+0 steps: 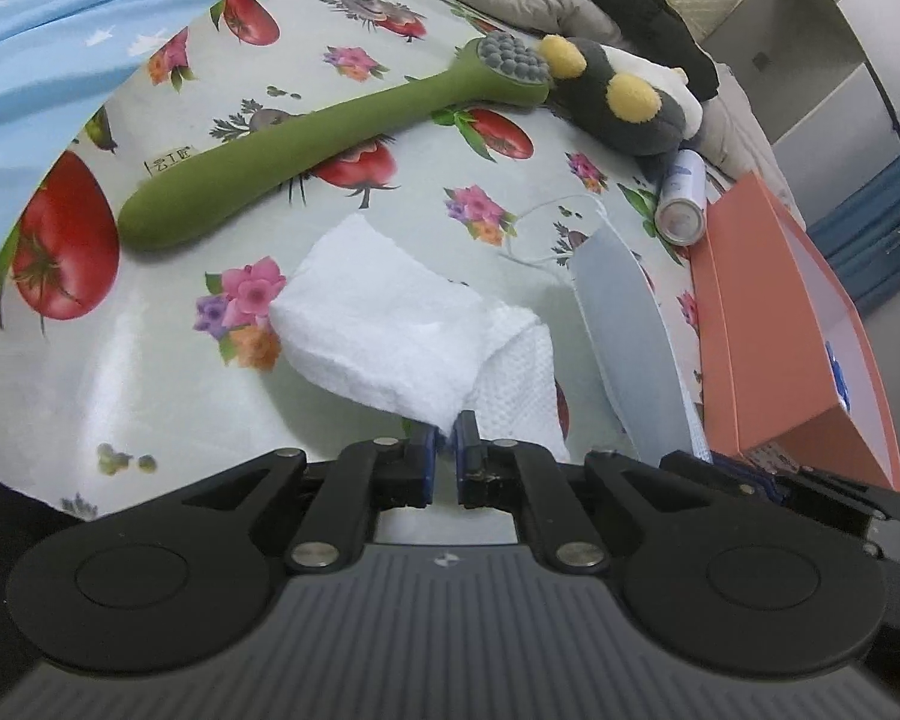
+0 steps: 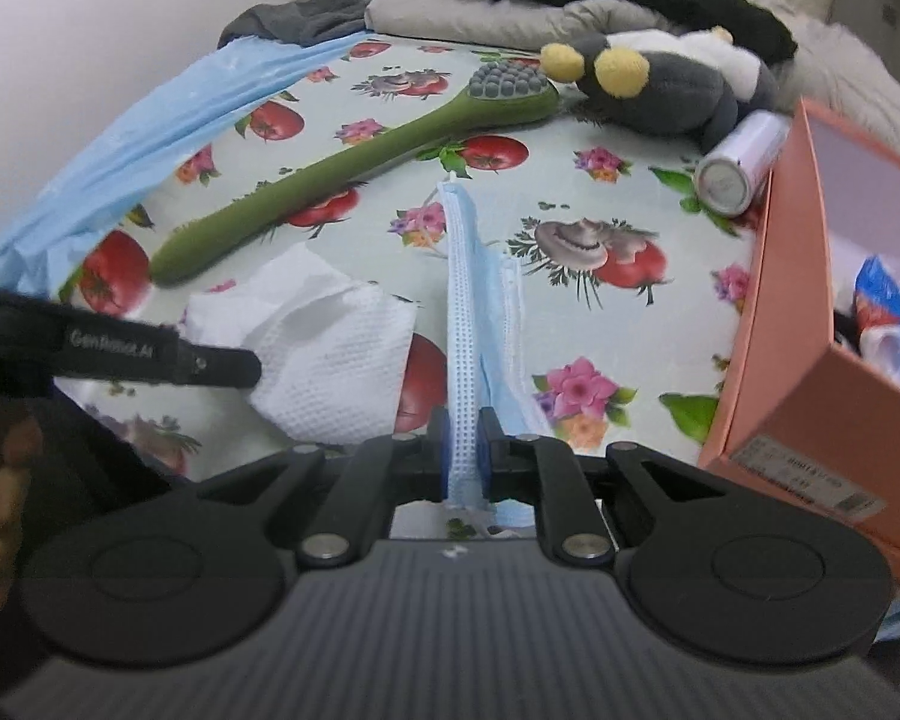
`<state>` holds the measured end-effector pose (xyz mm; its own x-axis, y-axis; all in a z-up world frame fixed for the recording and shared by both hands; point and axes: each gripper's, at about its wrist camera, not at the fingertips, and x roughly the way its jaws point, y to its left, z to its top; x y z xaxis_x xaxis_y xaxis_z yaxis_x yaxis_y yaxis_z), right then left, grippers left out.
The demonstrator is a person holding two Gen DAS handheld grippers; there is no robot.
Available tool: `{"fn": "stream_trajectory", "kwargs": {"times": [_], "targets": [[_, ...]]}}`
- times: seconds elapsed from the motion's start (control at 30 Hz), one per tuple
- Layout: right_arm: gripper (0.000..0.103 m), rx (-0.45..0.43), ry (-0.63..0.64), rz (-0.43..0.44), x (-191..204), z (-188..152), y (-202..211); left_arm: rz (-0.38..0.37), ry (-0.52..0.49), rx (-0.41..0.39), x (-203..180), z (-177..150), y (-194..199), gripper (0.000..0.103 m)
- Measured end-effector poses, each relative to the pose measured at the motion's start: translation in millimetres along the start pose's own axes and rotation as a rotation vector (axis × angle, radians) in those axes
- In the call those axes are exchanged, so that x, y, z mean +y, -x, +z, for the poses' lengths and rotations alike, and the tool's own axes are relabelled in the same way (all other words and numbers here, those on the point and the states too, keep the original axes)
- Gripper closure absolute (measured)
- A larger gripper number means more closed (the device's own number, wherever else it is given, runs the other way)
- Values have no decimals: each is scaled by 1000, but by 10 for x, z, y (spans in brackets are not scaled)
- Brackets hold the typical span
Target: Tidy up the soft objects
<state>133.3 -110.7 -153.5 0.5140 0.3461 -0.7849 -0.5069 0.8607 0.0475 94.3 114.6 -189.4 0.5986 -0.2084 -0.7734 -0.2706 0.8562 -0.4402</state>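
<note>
Left wrist view. Left gripper [image 1: 446, 441] low in frame, jaws pinched on the near corner of a white paper towel [image 1: 390, 324]. Towel crumpled, dimpled weave, folded over itself, lying on the tablecloth [image 1: 150, 360] printed with tomatoes and flowers. Just right of the towel, a pale blue face mask [image 1: 624, 324], seen edge-on, its thin white ear loop [image 1: 546, 210] trailing over the cloth. Beyond the towel, a green long-handled brush [image 1: 306, 150] with grey nubs on its head, lying diagonally. Head of the brush touching a grey plush toy [image 1: 618, 102] with two yellow round patches. Near the plush, a small white cylinder bottle [image 1: 681, 198] on its side, beside an open orange box [image 1: 768, 324] at the right edge.

Right wrist view. Right gripper [image 2: 463, 450] clamped on the near end of the face mask [image 2: 468, 300]; mask pleated, light blue with a white perforated band, stretched straight away from the jaws toward the middle of the table. Paper towel [image 2: 336, 354] to its left, bunched, a black finger of the left gripper [image 2: 210, 363] against it. Green brush [image 2: 342, 168] farther back, plush toy [image 2: 660, 90] behind its head. Bottle [image 2: 738, 165] touching the wall of the orange box [image 2: 774, 324]; blue, red and white wrapping visible inside the box, identity unclear. Crumpled light blue plastic sheet [image 2: 150, 138] along the left edge of the cloth.
</note>
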Motion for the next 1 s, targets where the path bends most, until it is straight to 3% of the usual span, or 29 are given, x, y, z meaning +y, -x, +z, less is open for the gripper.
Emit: {"fn": "stream_trajectory", "kwargs": {"times": [0.03, 0.1, 0.13, 0.2, 0.3, 0.53, 0.77, 1.0], "targets": [[89, 5, -8, 9, -4, 1, -3, 5, -5, -1, 2, -9, 19, 89], [87, 10, -20, 25, -8, -3, -3, 17, -14, -4, 7, -32, 62, 65], [83, 14, -23, 29, -13, -4, -5, 22, -20, -7, 8, -43, 84, 61], [58, 22, -34, 49, -27, -12, -19, 37, -33, -11, 6, -65, 126, 50], [48, 23, -58, 69, -67, -17, -31, 65, -44, -22, 18, -80, 180, 35], [47, 17, -109, 61, -199, 17, -175, 128, -171, -49, -64, -14, 166, 32], [47, 31, -74, 24, -203, 62, -461, 145, -344, -46, -247, 51, -83, 25], [48, 57, 61, -5, -12, -13, -653, 170, -353, 7, -165, 82, -413, 25]]}}
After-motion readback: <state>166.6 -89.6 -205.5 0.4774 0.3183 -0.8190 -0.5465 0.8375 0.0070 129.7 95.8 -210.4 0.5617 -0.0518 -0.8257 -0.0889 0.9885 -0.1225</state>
